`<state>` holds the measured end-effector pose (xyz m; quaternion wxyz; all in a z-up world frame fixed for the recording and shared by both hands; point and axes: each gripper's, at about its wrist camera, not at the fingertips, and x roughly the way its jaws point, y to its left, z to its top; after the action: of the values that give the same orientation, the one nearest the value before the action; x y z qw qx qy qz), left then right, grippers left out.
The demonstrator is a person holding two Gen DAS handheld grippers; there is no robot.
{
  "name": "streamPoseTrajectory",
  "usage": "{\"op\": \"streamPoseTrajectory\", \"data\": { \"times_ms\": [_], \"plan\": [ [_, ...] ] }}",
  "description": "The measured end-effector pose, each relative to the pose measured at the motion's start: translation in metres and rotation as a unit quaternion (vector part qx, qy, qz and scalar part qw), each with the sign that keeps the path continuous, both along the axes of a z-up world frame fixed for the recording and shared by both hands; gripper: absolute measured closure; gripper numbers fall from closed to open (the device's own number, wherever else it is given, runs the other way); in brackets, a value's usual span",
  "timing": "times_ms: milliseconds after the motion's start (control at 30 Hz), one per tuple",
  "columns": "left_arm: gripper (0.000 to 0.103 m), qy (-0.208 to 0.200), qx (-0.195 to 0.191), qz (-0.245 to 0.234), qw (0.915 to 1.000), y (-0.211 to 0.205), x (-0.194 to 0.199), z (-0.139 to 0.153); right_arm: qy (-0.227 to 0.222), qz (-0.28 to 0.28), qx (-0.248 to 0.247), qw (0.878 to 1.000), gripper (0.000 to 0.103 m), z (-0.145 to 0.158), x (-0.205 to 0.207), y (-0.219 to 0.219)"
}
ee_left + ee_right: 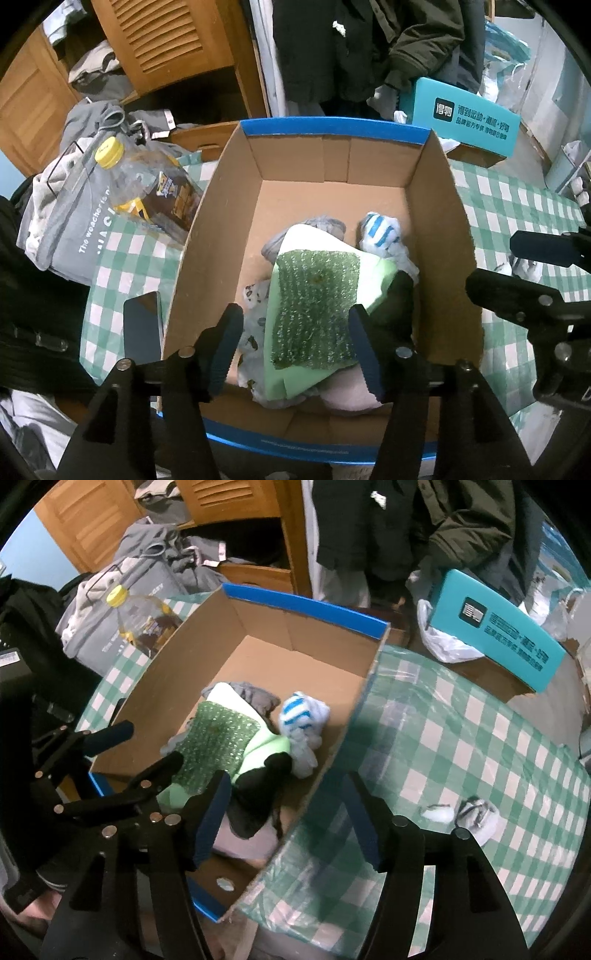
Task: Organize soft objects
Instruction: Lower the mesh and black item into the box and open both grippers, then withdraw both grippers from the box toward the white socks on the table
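While my left claw (295,347) hangs wide open and empty over the near end of the cardboard box (207,236), the green scouring pad (317,314) lies just under it, between my fingers, on a light green cloth. I judge it light and springy, a little rough, so pinching one edge should be enough. My right claw (284,816) is also spread open and empty, above the right box wall. Further right of it, small grey-white socks (476,816) wait on the checked tablecloth (480,738); they look soft and limp, so I would take them at the thick middle. Beyond the pad, a blue-striped sock (380,230) sits in the box.
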<state>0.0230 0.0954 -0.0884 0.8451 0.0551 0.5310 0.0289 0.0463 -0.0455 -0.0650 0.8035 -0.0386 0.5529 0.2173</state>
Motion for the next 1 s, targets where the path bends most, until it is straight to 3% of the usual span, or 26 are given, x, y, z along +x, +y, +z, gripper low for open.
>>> {"op": "streamPoseTrajectory", "data": {
  "times_ms": [733,933,1000],
  "plan": [
    [0.022,-0.031,-0.021,-0.033,0.9988,-0.042,-0.004,0.023,-0.003,-0.05,-0.01,0.999,0.037,0.001,-0.009,-0.061],
    [0.021,-0.029,-0.006,-0.047,0.9985,-0.062,-0.004,0.023,0.003,-0.077,-0.011,0.997,0.037,-0.002,-0.009,-0.087],
    [0.015,-0.03,-0.004,-0.051,0.9982,-0.069,-0.004,0.024,0.004,-0.085,-0.011,0.996,0.037,-0.003,-0.008,-0.096]
  ]
}}
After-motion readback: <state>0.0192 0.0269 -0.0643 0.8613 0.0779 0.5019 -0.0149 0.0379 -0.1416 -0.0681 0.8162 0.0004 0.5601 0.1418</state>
